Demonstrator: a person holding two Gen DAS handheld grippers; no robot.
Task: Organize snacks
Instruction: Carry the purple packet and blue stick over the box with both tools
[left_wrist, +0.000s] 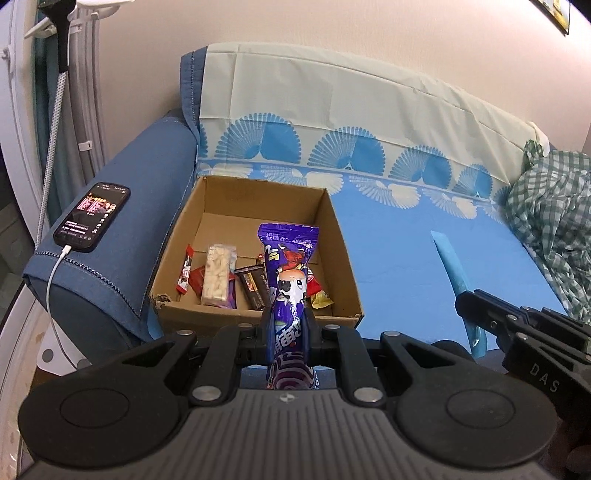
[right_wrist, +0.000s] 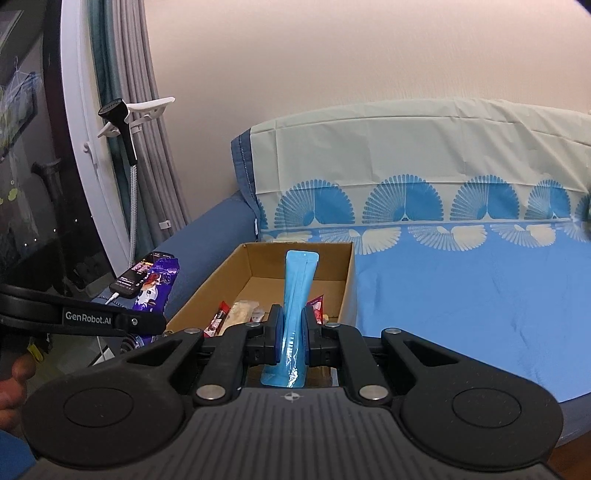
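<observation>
An open cardboard box (left_wrist: 343, 258) (right_wrist: 349, 280) sits on the blue-covered sofa seat with several wrapped snacks lying in it, among them a pale rice bar (left_wrist: 218, 275). My left gripper (left_wrist: 288, 325) is shut on a tall purple snack packet (left_wrist: 290, 266) that stands upright just in front of the box. My right gripper (right_wrist: 293, 334) is shut on a long light-blue stick pack (right_wrist: 297, 295), also upright before the box. In the left wrist view the right gripper and its blue pack (left_wrist: 456, 273) show at the right; the purple packet (right_wrist: 155, 284) shows at the left of the right wrist view.
A lit phone (left_wrist: 92, 216) on a white cable lies on the sofa's blue armrest left of the box. A green checked cloth (left_wrist: 550, 221) is heaped at the seat's right end. A wall, curtain and garment steamer (right_wrist: 120, 118) stand behind and to the left.
</observation>
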